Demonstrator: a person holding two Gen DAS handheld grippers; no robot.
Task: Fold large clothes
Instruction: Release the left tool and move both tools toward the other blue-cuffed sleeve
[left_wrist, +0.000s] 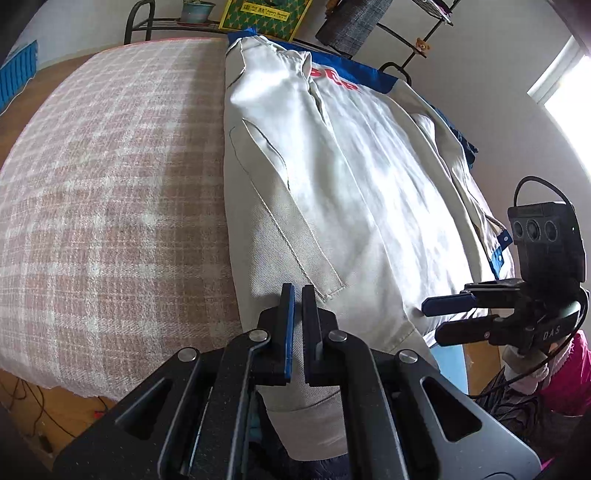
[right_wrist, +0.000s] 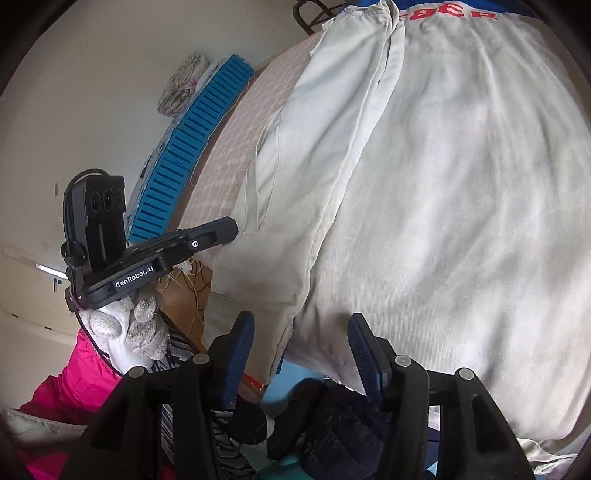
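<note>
From my left cam, the left gripper (left_wrist: 298, 295) is right up front with its jaws pressed together, and I can't see any cloth between them; the tips sit over the near hem of the jacket (left_wrist: 332, 177). The right gripper (left_wrist: 443, 317) pokes in from the right edge, jaws spread with nothing between them, and I can read "DAS" on its body. On the right cam the same right gripper (right_wrist: 301, 332) has both jaws standing wide over the jacket's bottom edge, no fabric pinched. Off to the side there the left gripper (right_wrist: 231, 229) shows "GenRobot.AI" printed on its side, held by a hand in a white knit glove (right_wrist: 129, 328) with a pink sleeve (right_wrist: 74, 384) below it. The jacket itself is cream with blue trim, lying flat on the pink plaid cloth (left_wrist: 110, 166) over the table, red letters near its far end, only partly readable. Further back there's a blue slatted crate (right_wrist: 192, 147), and a yellow-green box (left_wrist: 264, 14) with "Asian" something on it
</note>
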